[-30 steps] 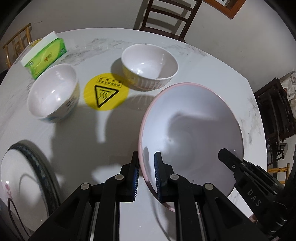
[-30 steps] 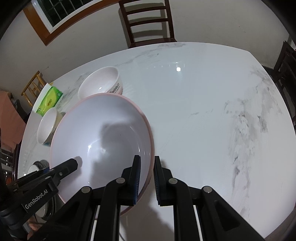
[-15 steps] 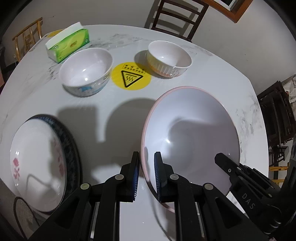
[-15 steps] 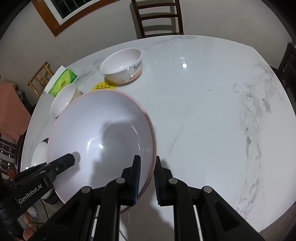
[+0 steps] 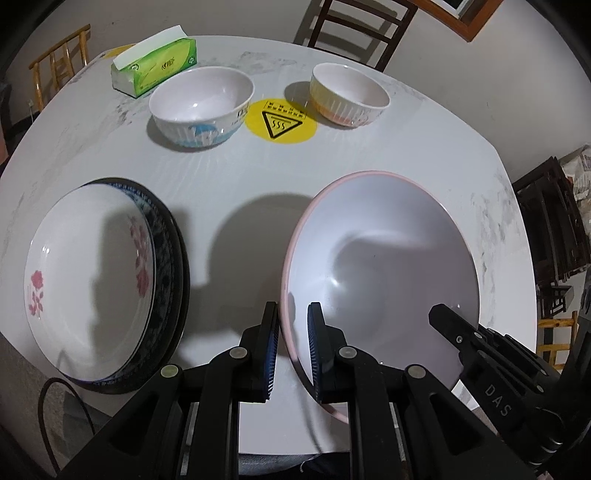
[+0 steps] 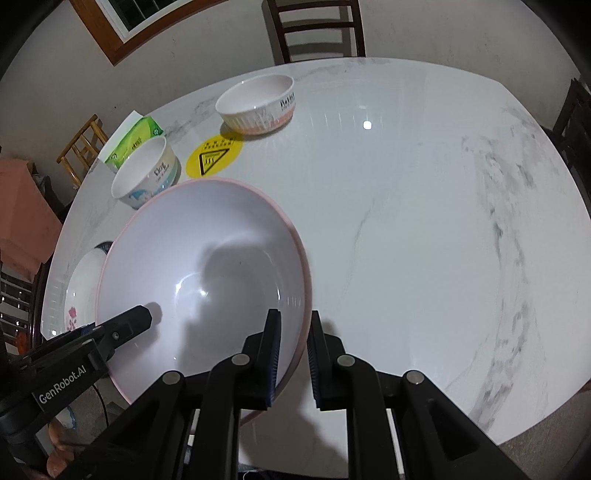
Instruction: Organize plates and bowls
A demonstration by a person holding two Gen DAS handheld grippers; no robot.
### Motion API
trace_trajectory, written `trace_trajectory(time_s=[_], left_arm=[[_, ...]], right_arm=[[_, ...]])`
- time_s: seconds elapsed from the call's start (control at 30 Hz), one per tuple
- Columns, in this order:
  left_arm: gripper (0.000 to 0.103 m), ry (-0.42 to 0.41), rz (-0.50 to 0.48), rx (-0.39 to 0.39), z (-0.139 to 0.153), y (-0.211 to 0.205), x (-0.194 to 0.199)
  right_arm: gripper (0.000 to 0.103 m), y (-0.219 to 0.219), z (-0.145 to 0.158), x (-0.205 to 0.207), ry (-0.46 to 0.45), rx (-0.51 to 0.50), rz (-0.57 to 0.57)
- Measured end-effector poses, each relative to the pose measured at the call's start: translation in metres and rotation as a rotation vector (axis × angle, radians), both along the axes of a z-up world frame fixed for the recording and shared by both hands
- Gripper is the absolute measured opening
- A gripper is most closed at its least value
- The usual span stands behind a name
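Observation:
A large white bowl with a pink rim (image 5: 384,266) (image 6: 207,266) hangs above the marble table, held from both sides. My left gripper (image 5: 291,343) is shut on its left rim, and my right gripper (image 6: 293,354) is shut on its right rim. To the left on the table lies a white plate with pink flowers (image 5: 88,284) (image 6: 79,295), stacked on a dark blue-patterned plate (image 5: 170,266). Farther back stand a white bowl with blue print (image 5: 201,105) (image 6: 146,177) and a ribbed white bowl with an orange base (image 5: 349,94) (image 6: 258,103).
A green tissue pack (image 5: 155,66) (image 6: 135,142) sits at the far left of the table (image 6: 424,221). A yellow round warning sticker (image 5: 281,120) (image 6: 214,155) lies between the two small bowls. Wooden chairs (image 5: 354,26) stand around the table.
Both grippers have carried the pink-rimmed bowl back toward the table's near edge. The small bowls and sticker now look farther away, and the stacked plates have come fully into the left wrist view.

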State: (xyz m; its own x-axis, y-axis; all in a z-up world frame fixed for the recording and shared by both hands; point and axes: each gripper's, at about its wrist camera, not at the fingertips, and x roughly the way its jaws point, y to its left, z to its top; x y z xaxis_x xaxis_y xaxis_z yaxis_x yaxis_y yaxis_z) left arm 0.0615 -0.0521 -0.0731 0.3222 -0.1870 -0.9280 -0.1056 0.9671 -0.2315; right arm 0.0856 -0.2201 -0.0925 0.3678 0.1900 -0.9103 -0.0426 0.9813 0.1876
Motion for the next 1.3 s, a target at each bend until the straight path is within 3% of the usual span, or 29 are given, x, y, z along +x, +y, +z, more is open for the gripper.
trace_trajectory(time_s=[1.03,1.3], left_arm=[[0.013,0.051,-0.023,-0.010,-0.024,0.001,-0.013],[0.017,0.026,-0.014,-0.015,-0.017,0.005,-0.014]], right_arm=[[0.017,0.002,-0.015,-0.015,0.031,-0.017,0.003],[0.024,0.006,-0.011,-0.016,0.029,-0.025,0.018]])
